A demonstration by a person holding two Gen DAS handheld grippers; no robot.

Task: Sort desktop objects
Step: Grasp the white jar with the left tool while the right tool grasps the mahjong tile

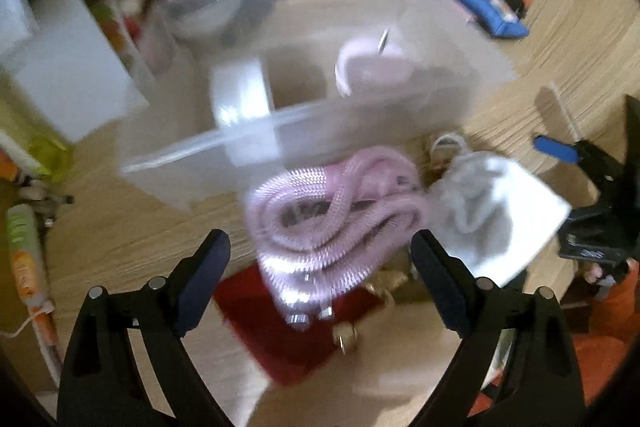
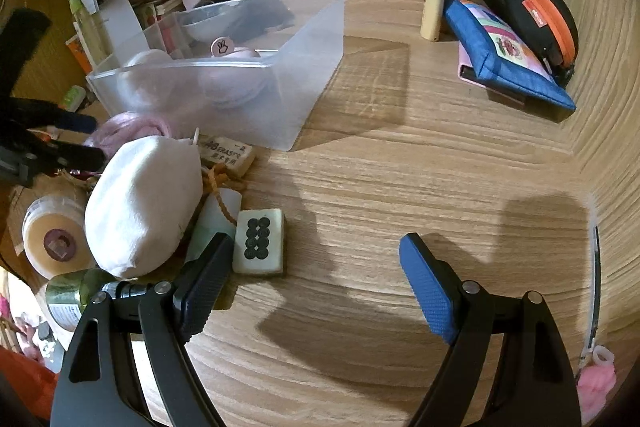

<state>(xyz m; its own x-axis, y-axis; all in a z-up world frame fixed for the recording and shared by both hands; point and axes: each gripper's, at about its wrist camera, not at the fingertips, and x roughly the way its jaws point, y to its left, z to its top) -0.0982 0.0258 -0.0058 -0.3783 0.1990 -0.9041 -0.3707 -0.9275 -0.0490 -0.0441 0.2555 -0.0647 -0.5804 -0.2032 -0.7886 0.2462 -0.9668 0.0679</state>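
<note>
Desktop objects lie in a heap on the wooden surface (image 2: 400, 167), just in front of the translucent plastic bin (image 2: 280, 67), which is the biggest thing here and already holds some pale round items. The bin has thin, smooth walls; I judge it light but slippery, best taken by the rim.

Next in size is the white cloth pouch (image 2: 144, 203), soft and puffy, with a drawstring. It should give under the pads, so a pinch at the gathered neck seems safest. Touching it on the left-wrist view is the pink coiled cable (image 1: 336, 211), ribbed and shiny, with metal ends. It is flexible and may uncoil if lifted by one loop; taking the bundle across several strands looks better.

At the far side, well apart from the heap, a blue fabric case (image 2: 508, 63) leans on a black case with an orange zipper (image 2: 532, 19), and a cream tube (image 2: 433, 5) stands upright beside them.

Smaller things: a tape roll (image 2: 56, 239), an eraser (image 2: 228, 153), and a mahjong tile (image 2: 260, 241), hard, glossy and blocky, probably slippery.

The left tool (image 1: 320, 267) is spread wide over the cable and grips nothing. The right tool (image 2: 316, 267) is also wide apart and empty, its left pad just beside the tile.
</note>
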